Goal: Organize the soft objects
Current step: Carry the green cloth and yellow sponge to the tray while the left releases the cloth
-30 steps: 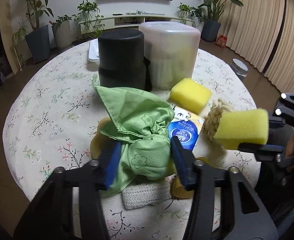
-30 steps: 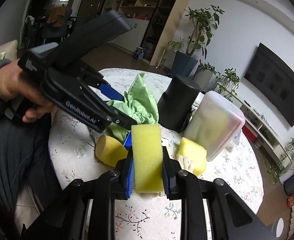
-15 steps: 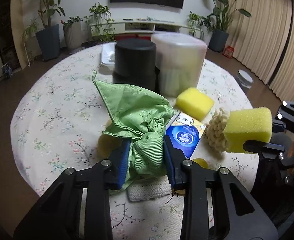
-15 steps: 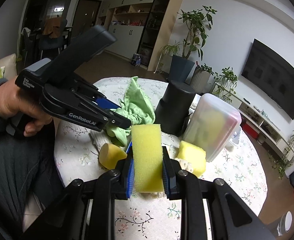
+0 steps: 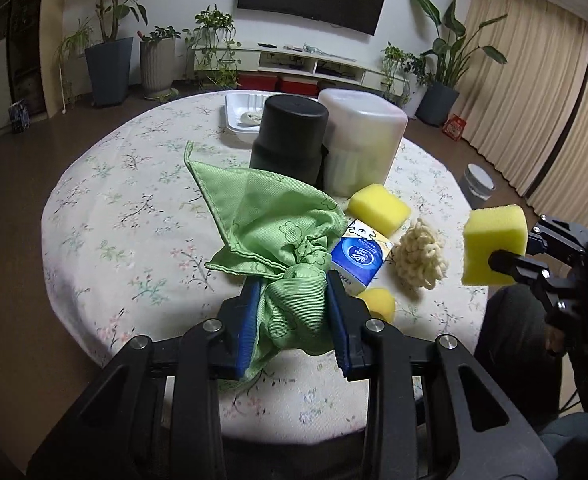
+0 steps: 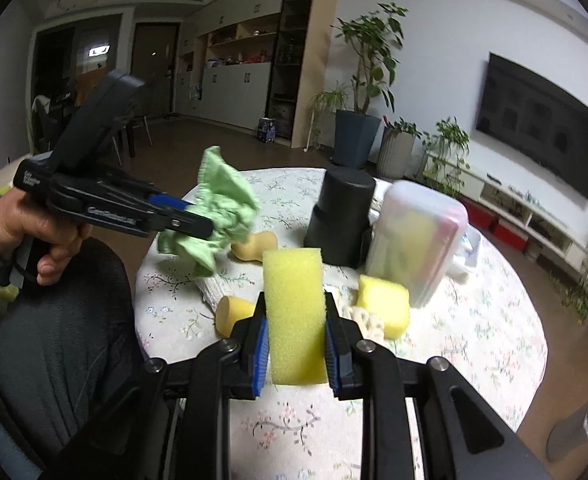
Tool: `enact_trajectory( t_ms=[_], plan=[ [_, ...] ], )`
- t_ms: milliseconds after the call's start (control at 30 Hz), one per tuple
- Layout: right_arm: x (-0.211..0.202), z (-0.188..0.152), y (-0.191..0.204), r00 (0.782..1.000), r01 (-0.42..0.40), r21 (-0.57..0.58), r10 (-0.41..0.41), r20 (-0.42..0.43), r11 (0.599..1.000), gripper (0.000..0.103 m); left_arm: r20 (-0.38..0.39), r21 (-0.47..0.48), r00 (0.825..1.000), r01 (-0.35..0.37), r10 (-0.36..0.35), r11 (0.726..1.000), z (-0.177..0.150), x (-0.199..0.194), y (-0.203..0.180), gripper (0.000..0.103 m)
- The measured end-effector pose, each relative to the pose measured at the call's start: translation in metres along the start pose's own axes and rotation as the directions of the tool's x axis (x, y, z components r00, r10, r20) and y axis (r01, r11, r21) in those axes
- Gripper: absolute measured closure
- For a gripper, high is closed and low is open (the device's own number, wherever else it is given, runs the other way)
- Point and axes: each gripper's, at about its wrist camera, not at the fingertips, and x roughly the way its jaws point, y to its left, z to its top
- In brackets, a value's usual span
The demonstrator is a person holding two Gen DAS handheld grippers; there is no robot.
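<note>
My left gripper (image 5: 294,316) is shut on a bunched green cloth (image 5: 277,240), which hangs off the table; the right wrist view shows that cloth (image 6: 217,208) lifted above the flowered tablecloth (image 6: 474,320). In my right gripper (image 6: 296,336), which is shut, stands a tall yellow sponge (image 6: 294,312); it appears as a yellow sponge (image 5: 494,242) at the right of the left wrist view. On the table lie another yellow sponge (image 5: 378,208), a cream knitted scrubber (image 5: 418,256), a blue tissue pack (image 5: 358,258) and a small round yellow sponge (image 5: 378,304).
A black canister (image 5: 289,140) and a frosted plastic box (image 5: 362,144) stand side by side at the table's middle, with a white tray (image 5: 245,114) behind them. A tan gourd-shaped sponge (image 6: 253,246) and a woven cream pad (image 6: 213,288) lie near the table's left edge. A person's lap is close below.
The left jaws closed on the green cloth and lifted it up off the table. The right gripper rose a little with the yellow sponge and rolled slightly.
</note>
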Motion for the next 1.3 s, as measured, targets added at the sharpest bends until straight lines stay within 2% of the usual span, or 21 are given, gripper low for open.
enact_trajectory(
  t_ms=[167,333,533,667,767,833,1000,1133,1300],
  plan=[
    [-0.017,-0.006,-0.023,1.000,0.010,0.078,-0.010,-0.003,0.997,0.078,0.029,-0.020,1.000,0.008,-0.008,1.000,0.004,-0.013,0.007,0.074],
    [-0.025,-0.019,-0.062,0.997,0.077,0.173,-0.071,-0.042,0.982,0.078,0.041,-0.049,0.999,-0.013,0.015,0.999,0.014,-0.011,0.030,0.074],
    [-0.033,-0.034,-0.133,0.981,0.191,0.314,-0.167,-0.102,0.930,0.078,0.043,-0.126,0.998,-0.048,0.053,0.991,0.040,0.008,0.080,0.074],
    [-0.035,-0.041,-0.192,0.962,0.272,0.398,-0.232,-0.147,0.876,0.078,0.045,-0.133,0.997,-0.060,0.067,0.989,0.062,0.021,0.105,0.074],
    [-0.030,-0.041,-0.236,0.946,0.322,0.426,-0.269,-0.179,0.846,0.078,0.058,-0.095,0.996,-0.066,0.072,0.993,0.093,0.035,0.113,0.074],
    [-0.023,-0.037,-0.261,0.943,0.329,0.440,-0.273,-0.188,0.835,0.078,0.068,-0.062,0.996,-0.061,0.065,0.996,0.118,0.046,0.115,0.074],
    [0.017,-0.009,-0.319,0.949,0.312,0.462,-0.246,-0.198,0.830,0.078,0.065,0.053,0.996,-0.059,0.056,0.997,0.183,0.084,0.104,0.074],
    [0.065,0.026,-0.342,0.956,0.279,0.430,-0.209,-0.205,0.858,0.078,0.038,0.156,0.999,-0.037,0.031,0.987,0.228,0.132,0.085,0.074],
    [0.128,0.072,-0.348,0.970,0.206,0.374,-0.137,-0.203,0.904,0.078,-0.021,0.227,1.000,0.028,-0.024,0.973,0.260,0.196,0.065,0.074]
  ],
)
